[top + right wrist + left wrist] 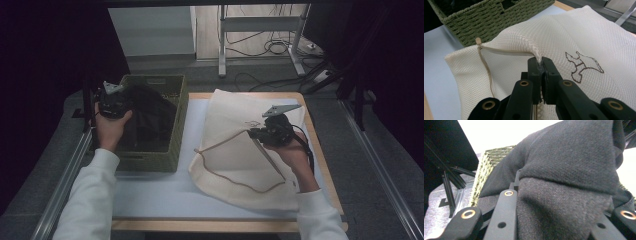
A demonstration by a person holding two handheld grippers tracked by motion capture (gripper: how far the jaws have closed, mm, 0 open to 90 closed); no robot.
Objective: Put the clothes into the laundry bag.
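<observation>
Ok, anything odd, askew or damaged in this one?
Nothing looks damaged or spilled. The dark garment bulges over the green basket's rim, clamped in the left gripper. The right gripper pinches the cream mesh bag by its open zipper edge.

Your right claw (pixel 541 65) is matt black plastic with brass-coloured rivets, its pads pinched on a fold of the cream mesh bag (pixel 564 37): a fine, open-weave netting, soft and dull, with a smooth beige zipper tape (pixel 485 63) and a brown stitched outline (pixel 584 66). Your left claw (pixel 554 202), the same matt black plastic, grips the dark grey garment (pixel 569 165), a thick, fuzzy knit with a coarse nap. The basket (pixel 176 135) is rough woven green fibre. The surface (pixel 150 192) looks smooth, pale and matt, edged in light wood (pixel 225 225). Your sleeves (pixel 90 200) are soft white cloth.
</observation>
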